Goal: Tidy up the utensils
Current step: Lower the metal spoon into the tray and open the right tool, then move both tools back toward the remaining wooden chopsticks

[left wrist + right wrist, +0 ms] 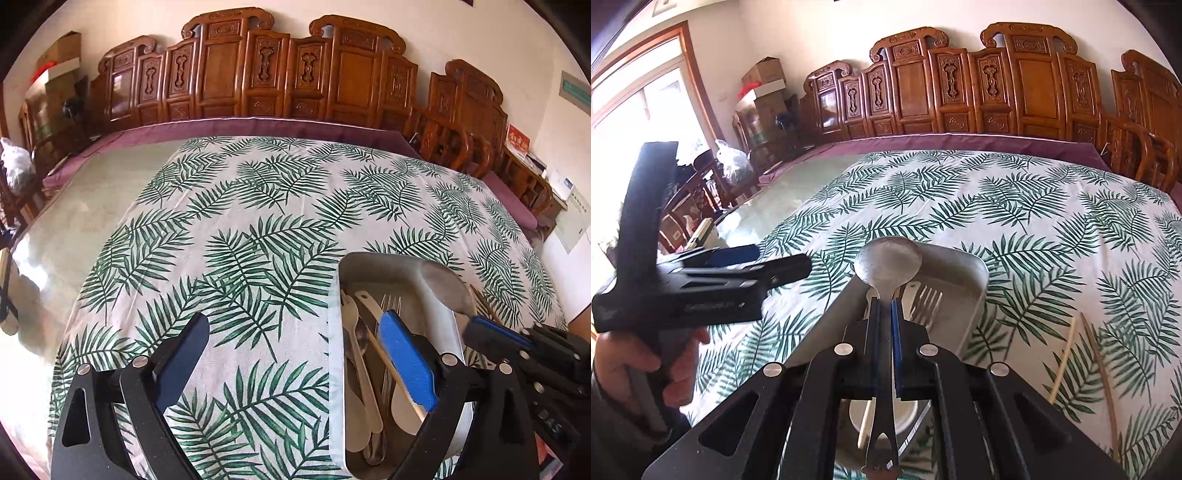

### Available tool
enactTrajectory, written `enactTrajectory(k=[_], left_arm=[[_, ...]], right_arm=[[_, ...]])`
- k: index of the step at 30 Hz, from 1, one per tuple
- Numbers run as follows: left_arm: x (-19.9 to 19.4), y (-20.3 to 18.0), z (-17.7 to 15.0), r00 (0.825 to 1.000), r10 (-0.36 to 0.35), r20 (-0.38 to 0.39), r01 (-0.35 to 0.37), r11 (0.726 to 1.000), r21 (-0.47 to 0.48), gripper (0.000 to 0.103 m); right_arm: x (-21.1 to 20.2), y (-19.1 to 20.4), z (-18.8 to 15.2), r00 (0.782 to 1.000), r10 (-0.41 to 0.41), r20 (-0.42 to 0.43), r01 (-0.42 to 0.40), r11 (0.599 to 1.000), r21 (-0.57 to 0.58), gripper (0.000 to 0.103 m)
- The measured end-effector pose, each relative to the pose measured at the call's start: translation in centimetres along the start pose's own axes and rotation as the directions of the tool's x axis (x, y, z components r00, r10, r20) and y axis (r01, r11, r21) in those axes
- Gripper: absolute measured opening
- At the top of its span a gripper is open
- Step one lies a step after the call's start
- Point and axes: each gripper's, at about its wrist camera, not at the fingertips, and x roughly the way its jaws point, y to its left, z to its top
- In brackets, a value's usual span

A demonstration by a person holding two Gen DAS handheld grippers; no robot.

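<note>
In the tray [975, 280], 1 fork [925, 301]; beside it, 2 chopsticks [1062, 360].

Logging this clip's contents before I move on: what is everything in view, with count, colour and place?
Tray: one, metal, on the tablecloth.
Metal spoon: one, silver, clamped in the right gripper, bowl over the tray.
Fork: one, silver, in the tray.
White spoons: several, in the tray.
Chopsticks: two, tan, on the cloth right of the tray.
Tablecloth: one, white with green leaves.
Carved chairs: brown, along the wall.
Left gripper: open, empty.
Right gripper: shut on the spoon.
Hand: holds the left gripper.
</note>
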Motion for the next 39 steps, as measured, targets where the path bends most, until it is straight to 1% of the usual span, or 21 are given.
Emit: enactTrajectory(k=[4,13,21,23,28,31,33,35,39], left_arm=[[-0.2,0.4,0.1,1.000,0.001,0.006,-0.001,1.000,-0.008,0.090],[-0.2,0.5,0.1,1.000,-0.009,0.006,0.009,1.000,-0.012,0.090],[-0.2,0.1,0.0,1.000,-0.013,0.000,0.013,1.000,-0.001,0.090],[-0.2,0.1,0.0,1.000,-0.014,0.000,0.014,1.000,-0.001,0.090],[-0.2,-0.7,0.0,1.000,-0.021,0.001,0.021,1.000,0.009,0.090],[-0.4,-1.4,0.0,1.000,-0.030,0.001,0.030,0.999,0.021,0.090],[-0.6,-2.0,0.0,0.999,-0.042,0.006,0.042,0.999,0.026,0.090],[-0.7,-2.7,0.0,0.999,-0.049,0.011,0.049,0.998,0.036,0.090],[-1.2,-4.9,-0.2,0.997,-0.077,0.020,0.075,0.995,0.070,0.090]], right_arm=[[1.9,0.1,0.5,1.000,0.000,-0.009,0.000,0.999,0.034,0.007],[5.8,-0.8,-0.2,0.996,-0.060,-0.073,0.065,0.996,0.068,0.007],[6.7,-1.9,-0.7,0.992,-0.083,-0.100,0.091,0.993,0.079,0.008],[6.5,-1.9,-0.6,0.992,-0.087,-0.095,0.094,0.993,0.073,0.010],[5.0,-2.0,0.0,0.996,-0.066,-0.058,0.070,0.996,0.056,0.011],[3.2,-2.4,0.1,0.998,-0.052,-0.031,0.053,0.998,0.038,0.011],[1.3,-3.2,0.0,0.999,-0.048,-0.005,0.048,0.998,0.032,0.012],[-0.4,-4.0,-0.1,0.998,-0.058,0.008,0.058,0.998,0.023,0.013],[-3.9,-6.2,-0.8,0.996,-0.093,0.016,0.093,0.996,-0.006,0.019]])
